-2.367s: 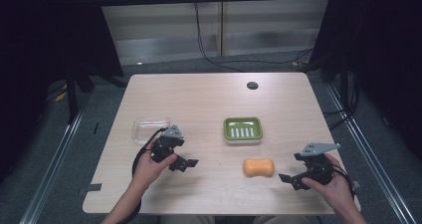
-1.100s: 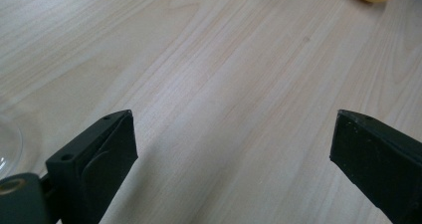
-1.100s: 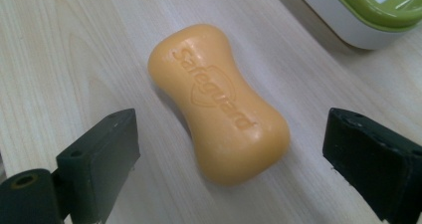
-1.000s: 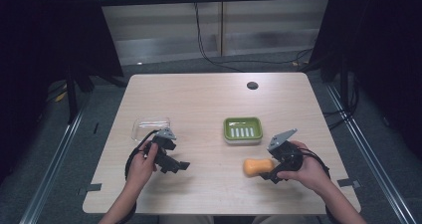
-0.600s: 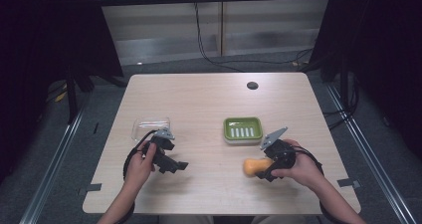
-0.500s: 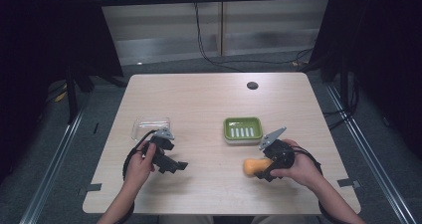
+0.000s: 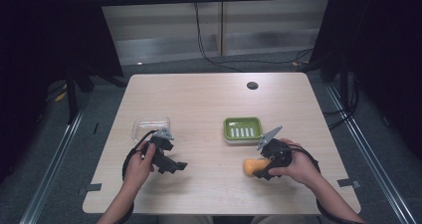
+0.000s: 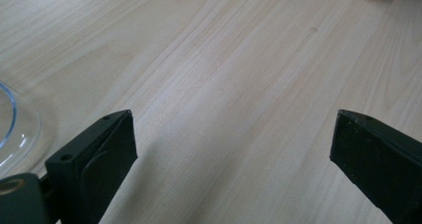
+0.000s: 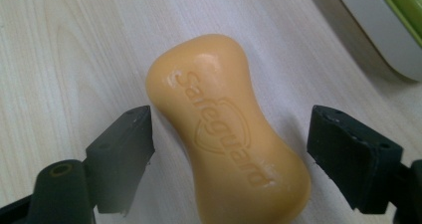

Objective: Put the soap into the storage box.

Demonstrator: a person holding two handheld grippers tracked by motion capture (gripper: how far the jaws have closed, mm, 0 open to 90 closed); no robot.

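Observation:
An orange bar of soap (image 7: 250, 166) (image 9: 224, 129) lies flat on the wooden table (image 7: 209, 104), front right of centre. My right gripper (image 7: 263, 170) (image 9: 230, 134) is open around the soap, one jaw on each side, with gaps to both. Just behind the soap stands a green soap dish (image 7: 242, 129) whose pale rim (image 9: 378, 35) shows at the upper right of the right gripper view. My left gripper (image 7: 174, 166) (image 8: 234, 149) rests open over bare wood at the front left, nothing between its jaws. A clear plastic lid (image 7: 151, 126) (image 8: 12, 129) lies beside it.
A dark round hole (image 7: 252, 85) sits in the tabletop at the back right. Cables (image 7: 209, 40) trail over the floor behind the table. Metal frame rails (image 7: 54, 159) run along both sides. Bare wood stretches across the table's back half.
My right gripper has moved left from the table's front right corner to the soap and now straddles it. The left gripper has barely shifted.

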